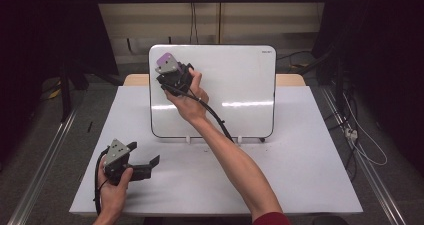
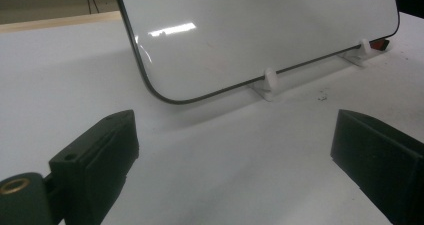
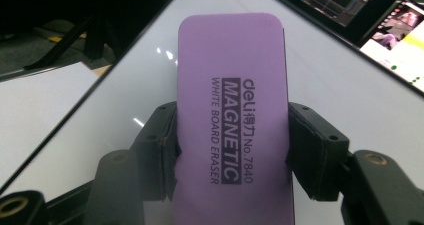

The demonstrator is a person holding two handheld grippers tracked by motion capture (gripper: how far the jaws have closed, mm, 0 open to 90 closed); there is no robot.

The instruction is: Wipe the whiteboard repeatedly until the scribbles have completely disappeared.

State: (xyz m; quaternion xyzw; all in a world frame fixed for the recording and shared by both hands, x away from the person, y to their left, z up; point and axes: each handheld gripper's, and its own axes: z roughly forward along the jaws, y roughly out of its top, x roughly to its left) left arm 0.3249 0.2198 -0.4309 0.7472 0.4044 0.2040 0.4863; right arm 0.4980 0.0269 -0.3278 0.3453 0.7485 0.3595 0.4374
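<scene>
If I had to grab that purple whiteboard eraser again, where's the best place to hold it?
Across its two long edges near the middle, as the right gripper does now. The purple eraser is a flat, narrow block with straight parallel sides, so the pads seat squarely; come from its back, leaving the wiping face free toward the whiteboard.

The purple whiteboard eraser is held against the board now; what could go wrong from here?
1. The white rounded whiteboard leans on two small white clip feet; a hard push near its top corner might tip or slide it.
2. The right gripper clamps the purple rectangular eraser only at its sides, so it may twist.
3. The open left gripper is not steadying the board.
</scene>
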